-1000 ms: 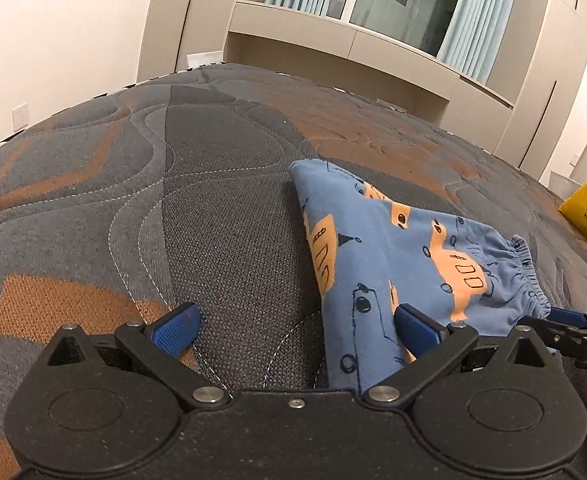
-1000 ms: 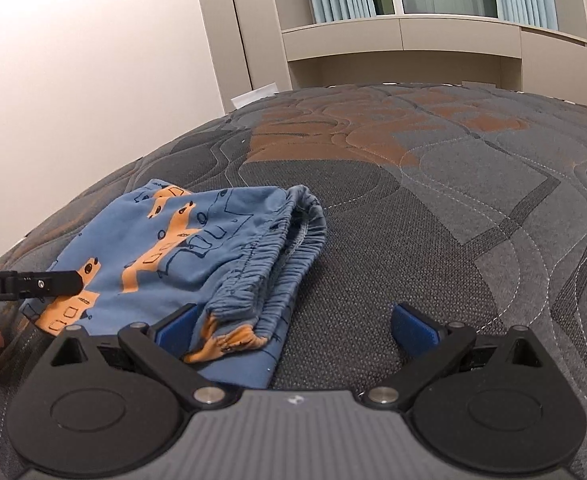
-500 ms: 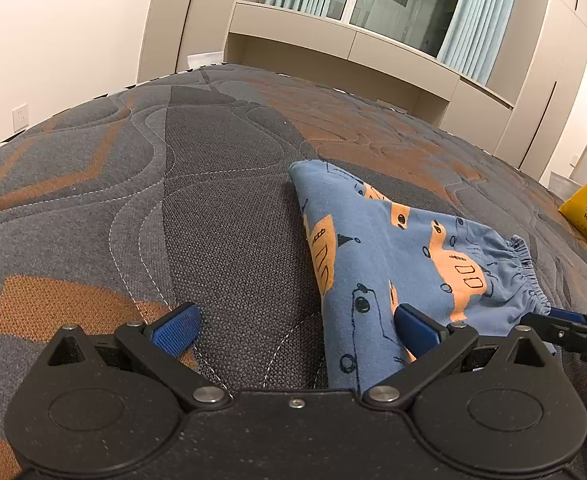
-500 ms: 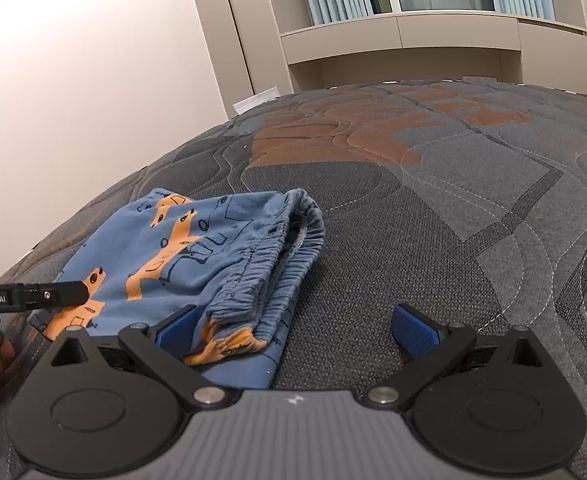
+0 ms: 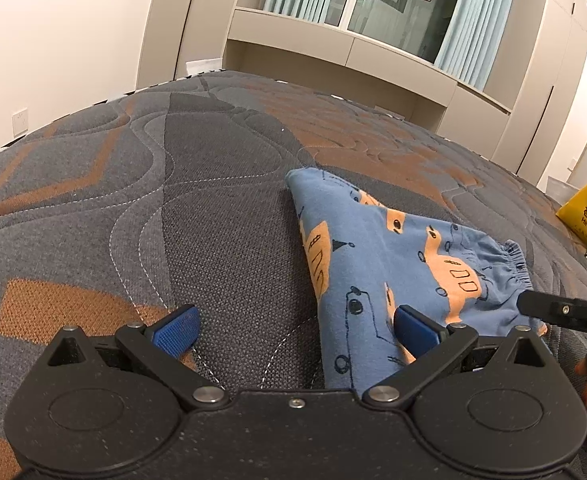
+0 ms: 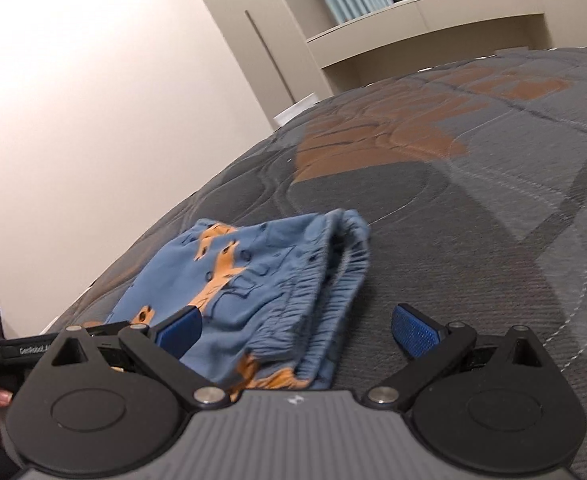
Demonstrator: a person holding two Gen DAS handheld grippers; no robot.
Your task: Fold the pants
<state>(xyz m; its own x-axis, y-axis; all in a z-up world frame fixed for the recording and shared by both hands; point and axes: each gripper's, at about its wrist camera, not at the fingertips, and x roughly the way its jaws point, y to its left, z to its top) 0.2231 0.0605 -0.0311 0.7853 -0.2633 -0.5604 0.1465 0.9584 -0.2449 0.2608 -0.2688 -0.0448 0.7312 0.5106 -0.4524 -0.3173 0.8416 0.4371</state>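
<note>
The blue pants point(image 5: 377, 264) with orange prints lie folded into a compact bundle on the quilted grey and orange mattress point(image 5: 141, 216). Their elastic waistband point(image 6: 341, 276) faces right in the right wrist view. My left gripper point(image 5: 293, 328) is open and empty, just above the mattress at the bundle's near left edge; its right finger sits over the cloth. My right gripper point(image 6: 293, 328) is open and empty at the waistband end of the pants point(image 6: 253, 280). The right gripper's finger point(image 5: 553, 310) shows at the right edge of the left wrist view.
A yellow bag point(image 5: 585, 212) stands beyond the mattress's right edge. Cabinets and a curtained window point(image 5: 373, 12) line the far wall. A white wall point(image 6: 93, 120) runs along the mattress's left side. The mattress stretches wide to the left and far side of the pants.
The right wrist view has tilted and lifted back from the pants, which now look smaller and farther. The left gripper has hardly moved. The pants lie still.
</note>
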